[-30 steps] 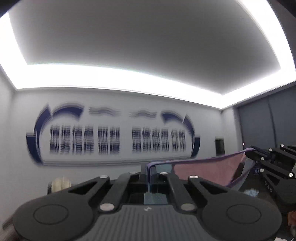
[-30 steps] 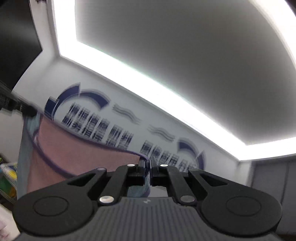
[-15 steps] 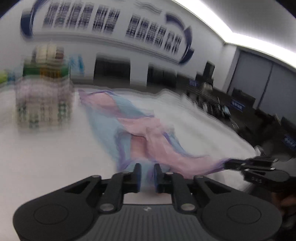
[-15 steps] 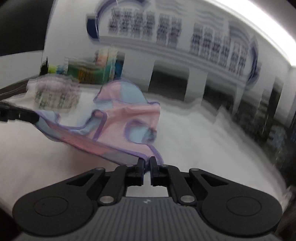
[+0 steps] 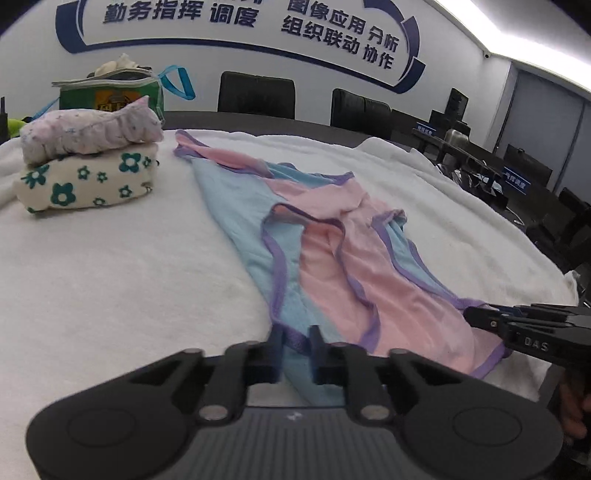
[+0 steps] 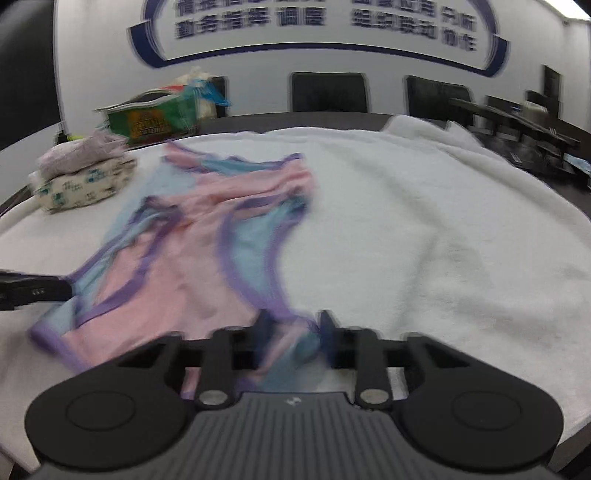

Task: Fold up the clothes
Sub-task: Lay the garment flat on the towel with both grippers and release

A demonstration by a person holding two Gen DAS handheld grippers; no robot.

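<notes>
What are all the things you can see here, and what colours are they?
Garment: one, pink and light blue with purple trim, spread on the towel.
Towel: one, white, covering the table.
Folded clothes: two, stacked; pale speckled one on a cream one with green flowers, far left.
Bag: one, green, behind the stack.
Chairs: several, black, along the wall.
Wall sign: one, blue lettering.
Left gripper: black, fingers apart around the near hem.
Right gripper: black, blurred, at the other near corner.
</notes>
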